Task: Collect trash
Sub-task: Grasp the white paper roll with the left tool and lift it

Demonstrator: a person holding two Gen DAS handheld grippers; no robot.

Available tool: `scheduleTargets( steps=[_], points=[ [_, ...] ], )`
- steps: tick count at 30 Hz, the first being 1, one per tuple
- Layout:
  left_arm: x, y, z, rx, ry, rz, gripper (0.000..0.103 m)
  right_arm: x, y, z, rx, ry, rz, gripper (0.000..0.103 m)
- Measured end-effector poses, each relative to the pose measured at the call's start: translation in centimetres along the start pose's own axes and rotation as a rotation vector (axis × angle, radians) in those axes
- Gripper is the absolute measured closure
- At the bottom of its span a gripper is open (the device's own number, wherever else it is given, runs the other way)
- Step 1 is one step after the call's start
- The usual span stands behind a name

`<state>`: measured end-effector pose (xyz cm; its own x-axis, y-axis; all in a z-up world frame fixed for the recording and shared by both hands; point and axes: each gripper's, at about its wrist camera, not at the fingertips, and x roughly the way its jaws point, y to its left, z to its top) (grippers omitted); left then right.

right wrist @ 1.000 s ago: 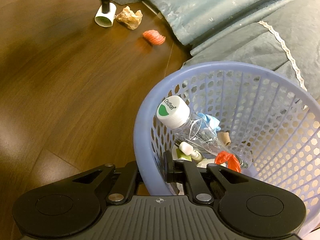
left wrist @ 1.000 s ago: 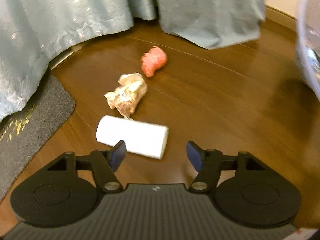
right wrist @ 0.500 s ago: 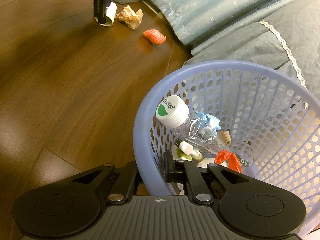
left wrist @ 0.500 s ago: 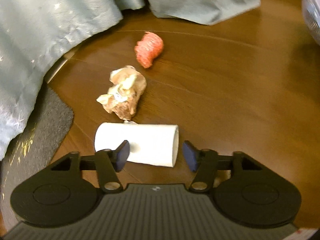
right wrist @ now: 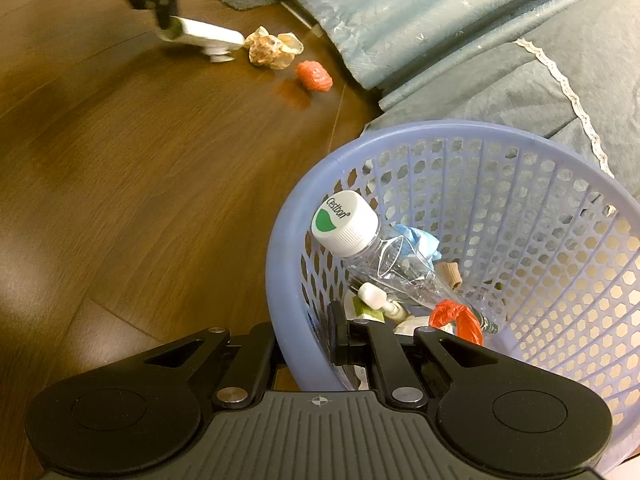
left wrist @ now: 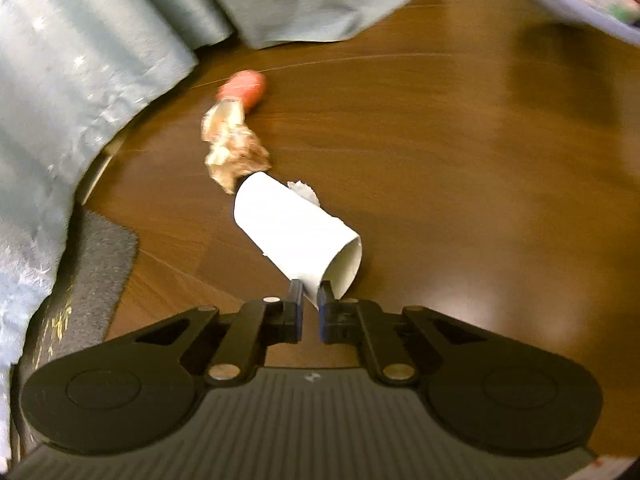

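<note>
So the left claw (left wrist: 310, 294) was pinched down on the near rim of the white cardboard tube (left wrist: 294, 236), one finger inside the open end and one outside. The tube stuck out away from the claw, and its far end sat right by the crumpled tan wrapper (left wrist: 232, 148); whether they touched, I couldn't tell. A bit of white tissue (left wrist: 304, 191) poked out beside the tube. The red crumpled piece (left wrist: 245, 89) lay just past the wrapper, close to the hem of the blue-green curtain (left wrist: 80, 80).

Room-wise, the wooden floor (left wrist: 460, 184) was wide open to the right of the trash line, all the way toward the basket. On the left it was hemmed in: curtain folds hanging down to the floor, and a grey mat (left wrist: 92, 280) under them near the claw.

The right claw (right wrist: 308, 332) was clamped on the near wall of the lavender mesh basket (right wrist: 520, 208), one finger outside and one inside. In the basket were a clear plastic bottle (right wrist: 400, 272) with a white cap, leaning up against the near wall, some blue crumpled stuff (right wrist: 420, 240) behind it, a red plastic scrap (right wrist: 456, 318), and a few small white and beige bits at the bottom. Dark cloth with a lace edge (right wrist: 560, 76) lay right behind the basket.
</note>
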<state>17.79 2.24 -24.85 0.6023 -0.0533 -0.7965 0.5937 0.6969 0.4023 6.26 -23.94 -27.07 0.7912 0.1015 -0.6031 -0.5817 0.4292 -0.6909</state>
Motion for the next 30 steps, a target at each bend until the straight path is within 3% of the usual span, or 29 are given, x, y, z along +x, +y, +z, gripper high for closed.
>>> scheduleTargets(
  steps=[3, 6, 8, 10, 13, 18, 22, 30],
  points=[
    [-2.1, -1.3, -1.6, 0.024, 0.002, -0.048, 0.098, 0.0, 0.0, 0.0, 0.001, 0.000, 0.000, 0.099],
    [-3.6, -1.8, -2.6, -0.027, 0.012, -0.080, 0.087, 0.0, 0.0, 0.0, 0.003, 0.001, -0.001, 0.099],
    [-4.5, -1.7, -2.9, -0.108, 0.016, -0.092, 0.067, 0.0, 0.1, 0.0, 0.003, 0.000, -0.001, 0.099],
    [-5.2, -1.6, -2.7, -0.173, 0.006, -0.106, 0.059, 0.0, 0.1, 0.0, 0.003, 0.001, -0.001, 0.099],
    [-5.5, -1.6, -1.8, -0.233, -0.019, -0.087, 0.033, -0.1, 0.1, 0.0, 0.000, 0.001, -0.001, 0.099],
    [-3.1, -0.4, 0.3, -0.374, -0.004, -0.040, 0.034, -0.1, 0.0, 0.0, -0.002, 0.001, 0.000, 0.099],
    [-0.7, 0.6, 1.1, -0.486, 0.035, -0.018, 0.042, -0.1, 0.0, -0.1, -0.003, -0.001, 0.001, 0.099],
    [1.1, 0.9, 0.7, -0.558, 0.101, -0.026, 0.051, 0.0, 0.0, 0.0, 0.006, -0.003, 0.001, 0.099]
  ],
)
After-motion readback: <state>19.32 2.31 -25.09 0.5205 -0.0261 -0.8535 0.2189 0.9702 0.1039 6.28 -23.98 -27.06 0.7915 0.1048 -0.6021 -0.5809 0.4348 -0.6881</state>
